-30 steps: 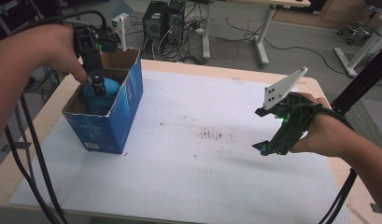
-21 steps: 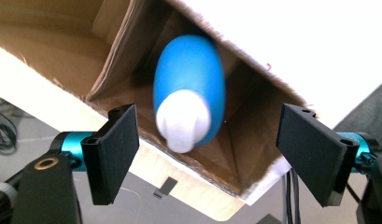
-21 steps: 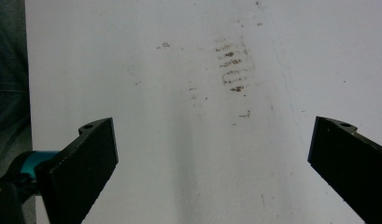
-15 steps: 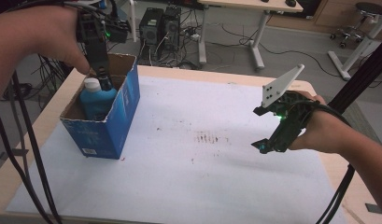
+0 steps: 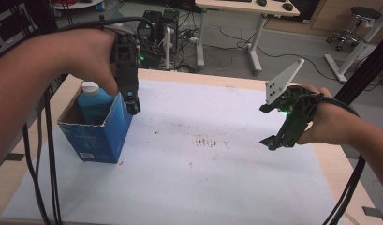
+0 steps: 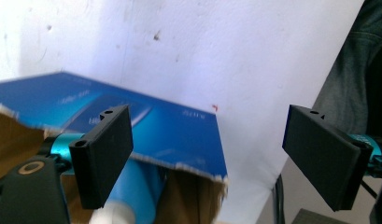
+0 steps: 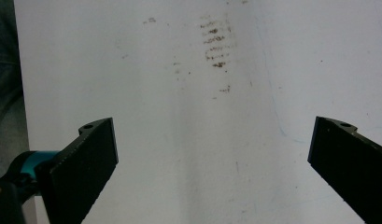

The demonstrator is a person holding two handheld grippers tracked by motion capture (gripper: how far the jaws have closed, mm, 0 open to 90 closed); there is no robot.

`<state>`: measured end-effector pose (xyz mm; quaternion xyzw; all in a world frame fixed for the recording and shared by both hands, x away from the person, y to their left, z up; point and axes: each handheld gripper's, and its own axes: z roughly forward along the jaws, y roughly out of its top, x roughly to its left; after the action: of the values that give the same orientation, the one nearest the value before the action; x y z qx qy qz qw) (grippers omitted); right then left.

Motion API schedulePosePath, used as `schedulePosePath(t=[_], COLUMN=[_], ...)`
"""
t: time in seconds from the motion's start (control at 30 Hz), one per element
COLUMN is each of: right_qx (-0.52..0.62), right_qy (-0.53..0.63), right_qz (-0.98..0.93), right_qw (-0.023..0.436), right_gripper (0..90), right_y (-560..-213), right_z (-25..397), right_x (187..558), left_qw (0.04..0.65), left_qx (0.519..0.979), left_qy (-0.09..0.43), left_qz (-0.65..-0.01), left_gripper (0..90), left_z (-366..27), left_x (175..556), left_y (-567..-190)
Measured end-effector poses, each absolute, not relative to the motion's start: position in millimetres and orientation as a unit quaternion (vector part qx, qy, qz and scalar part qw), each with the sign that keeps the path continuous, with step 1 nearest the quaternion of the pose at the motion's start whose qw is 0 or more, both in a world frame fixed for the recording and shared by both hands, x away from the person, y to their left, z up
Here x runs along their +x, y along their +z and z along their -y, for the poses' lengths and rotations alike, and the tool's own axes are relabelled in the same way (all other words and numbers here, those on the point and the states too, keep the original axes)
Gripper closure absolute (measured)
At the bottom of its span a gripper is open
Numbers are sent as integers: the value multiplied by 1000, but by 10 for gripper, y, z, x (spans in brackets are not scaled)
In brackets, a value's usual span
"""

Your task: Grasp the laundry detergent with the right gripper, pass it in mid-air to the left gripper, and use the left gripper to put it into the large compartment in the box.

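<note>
A blue bottle (image 5: 93, 104) with a white cap is standing inside a blue cardboard box (image 5: 101, 136) near the table's left edge, most of its body hidden by the box walls; in the left gripper view only a blurred strip of the bottle (image 6: 132, 193) is showing below the torn rim of the box (image 6: 179, 135), and the print on the box is too smeared to read. The left gripper (image 5: 132, 104) is hanging just above the box's right wall, jaws spread wide and holding nothing, the bottle left below it in the box. The right gripper (image 5: 279, 140) is hovering well apart over the right side of the table, its jaws likewise spread and empty, pointing down at a patch of brown smudges (image 7: 215, 44) on the white sheet (image 5: 217, 187) that is covering the wooden table (image 5: 336, 161). Beyond the table, computer towers (image 5: 158, 28), tangled cables, desk legs and a stool (image 5: 364, 21) are crowding a grey floor.
</note>
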<state>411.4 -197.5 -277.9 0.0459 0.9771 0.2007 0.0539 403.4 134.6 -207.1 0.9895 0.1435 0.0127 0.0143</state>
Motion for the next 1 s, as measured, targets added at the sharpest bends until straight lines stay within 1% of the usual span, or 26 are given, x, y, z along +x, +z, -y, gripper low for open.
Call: schedulePosePath(t=[0.03,0.07,0.23,0.27,0.33,0.4,0.6,0.7,1.0], right_qx=[44,42,38,35,36,33,14,8,5], right_qy=[196,193,180,178,175,166,143,134,112], right_qz=[-978,-979,-982,-982,-983,-985,-989,-990,-993], right_qw=[53,54,50,46,45,42,34,32,26], right_gripper=[6,6,5,6,6,6,5,6,6], right_y=[-2774,-2772,-2770,-2778,-2783,-2816,-2862,-2871,-2979], right_z=[1975,1972,1957,1947,1943,1929,1889,1877,1849], right_x=[4123,4134,4157,4168,4170,4184,4205,4234,4285], left_qw=[14,14,14,13,12,3,-8,-13,-6], left_qx=[990,990,992,992,992,993,995,996,997], left_qy=[13,13,7,3,4,2,5,1,-6], left_qz=[-139,-137,-128,-123,-122,-114,-102,-92,-79], left_gripper=[153,122,118,117,103,95,26,16,16], left_z=[-1317,-1290,-1216,-1158,-1138,-1090,-1018,-978,-879], left_x=[4039,4043,4069,4095,4103,4131,4186,4214,4240], left_y=[-2104,-2134,-2210,-2274,-2297,-2361,-2477,-2528,-2584])
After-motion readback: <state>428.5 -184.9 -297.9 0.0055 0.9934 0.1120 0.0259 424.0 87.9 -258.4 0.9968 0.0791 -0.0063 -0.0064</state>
